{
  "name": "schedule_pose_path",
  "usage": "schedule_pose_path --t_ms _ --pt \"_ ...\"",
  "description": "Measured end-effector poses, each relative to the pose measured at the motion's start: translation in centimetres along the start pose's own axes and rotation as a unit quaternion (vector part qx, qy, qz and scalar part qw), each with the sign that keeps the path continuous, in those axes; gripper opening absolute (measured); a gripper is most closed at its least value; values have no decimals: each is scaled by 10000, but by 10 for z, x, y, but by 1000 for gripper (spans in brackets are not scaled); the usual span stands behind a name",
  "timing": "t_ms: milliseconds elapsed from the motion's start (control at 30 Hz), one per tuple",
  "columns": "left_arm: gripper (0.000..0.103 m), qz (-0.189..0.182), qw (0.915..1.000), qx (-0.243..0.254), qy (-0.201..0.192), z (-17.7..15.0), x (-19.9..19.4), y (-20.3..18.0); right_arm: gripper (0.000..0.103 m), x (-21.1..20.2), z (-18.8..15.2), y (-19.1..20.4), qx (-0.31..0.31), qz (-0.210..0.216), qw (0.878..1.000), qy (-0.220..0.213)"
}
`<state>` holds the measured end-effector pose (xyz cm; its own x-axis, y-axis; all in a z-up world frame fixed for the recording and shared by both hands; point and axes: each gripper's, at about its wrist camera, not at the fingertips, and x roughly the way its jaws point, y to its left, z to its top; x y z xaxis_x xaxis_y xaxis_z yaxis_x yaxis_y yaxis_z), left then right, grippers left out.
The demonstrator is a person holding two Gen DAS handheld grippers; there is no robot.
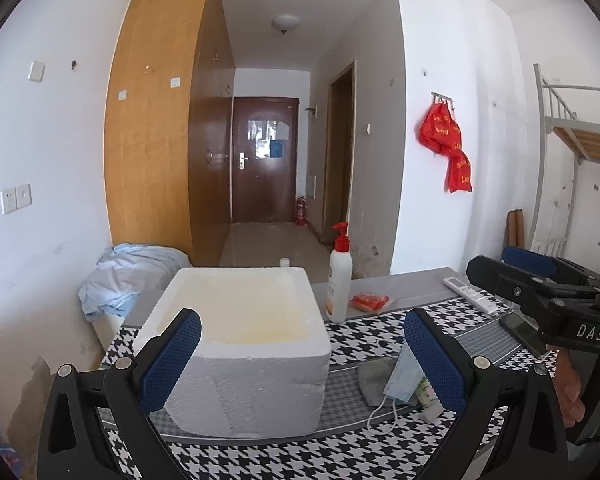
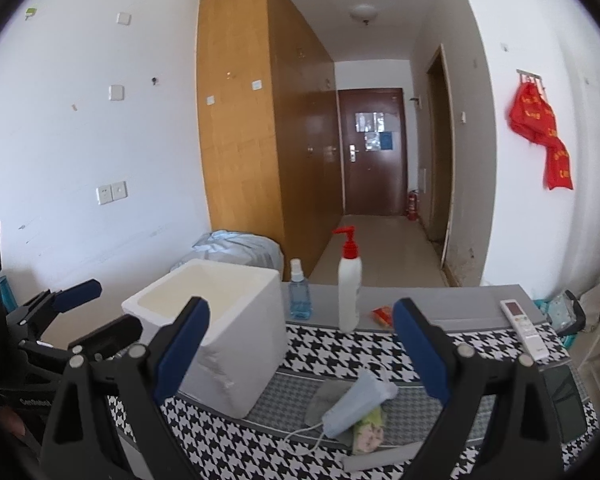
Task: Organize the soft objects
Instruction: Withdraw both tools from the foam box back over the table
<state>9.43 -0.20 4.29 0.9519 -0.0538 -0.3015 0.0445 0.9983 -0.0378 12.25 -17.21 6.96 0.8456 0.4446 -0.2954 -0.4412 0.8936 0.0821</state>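
White foam box (image 2: 220,320) stands open and, as far as its visible inside shows, holds nothing, so I judge the sorting not yet begun. Both the left tongs (image 1: 302,356) and the right tongs (image 2: 300,350) are spread apart and grip nothing. The face mask (image 2: 354,402), with a grey cloth (image 2: 324,396) and a small packet (image 2: 368,428), lies between and just below the right tongs' tips, its long axis slanting from near-left to far-right.
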Motion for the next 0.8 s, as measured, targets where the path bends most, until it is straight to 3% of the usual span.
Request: schedule_pose_path --t_ms 800 --pt "102 -517 9983 254 -60 -23 2 -35 95 -29 -35 -25 19 -536 9985 -62"
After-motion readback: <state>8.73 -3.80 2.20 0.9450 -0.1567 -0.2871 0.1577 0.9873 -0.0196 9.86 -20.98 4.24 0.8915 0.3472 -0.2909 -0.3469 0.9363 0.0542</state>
